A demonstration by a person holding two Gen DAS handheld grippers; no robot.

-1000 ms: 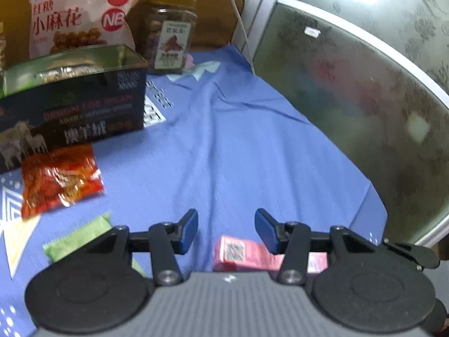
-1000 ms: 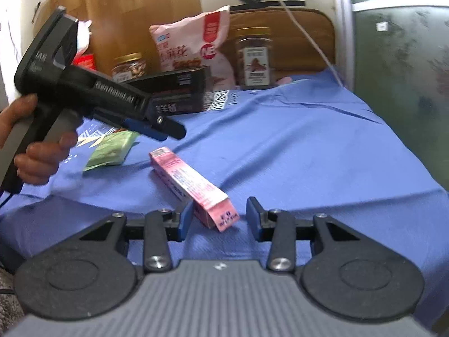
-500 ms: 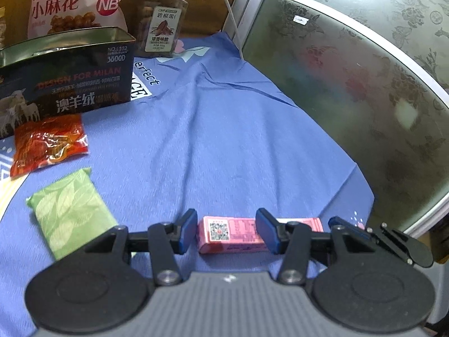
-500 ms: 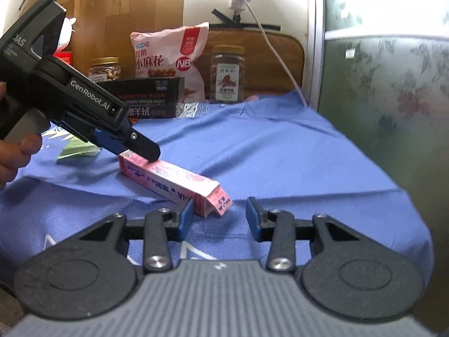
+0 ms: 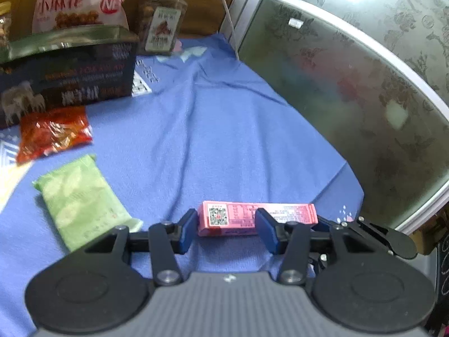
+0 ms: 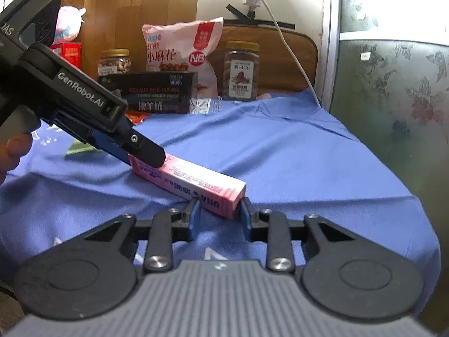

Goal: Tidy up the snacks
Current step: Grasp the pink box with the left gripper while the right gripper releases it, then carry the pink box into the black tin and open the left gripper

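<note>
A long pink box [image 6: 196, 178] lies on the blue cloth [image 6: 280, 151]. My right gripper [image 6: 219, 210] has the box's near end between its blue pads; its jaws are closing and both pads touch the box's sides. In the left wrist view the pink box [image 5: 244, 214] lies crosswise. My left gripper [image 5: 227, 230] is at its far end: one finger stands beyond the end, the other in front of the box's top. Its jaws are closing slightly, and they do not clamp the box. From the right wrist view the left gripper's fingertip [image 6: 151, 156] rests over that far end.
A green packet [image 5: 81, 199] and a red packet [image 5: 53, 134] lie left of the box. Behind them stand a dark carton [image 5: 67, 78], a pink snack bag [image 6: 182, 45] and two jars [image 6: 242, 70] [image 6: 115, 61]. A glass door [image 5: 364, 84] borders the cloth's right edge.
The right gripper's jaws have narrowed onto the box's near end. The left gripper has moved back, so the box now shows just past its fingertips, with one fingertip over the far end.
</note>
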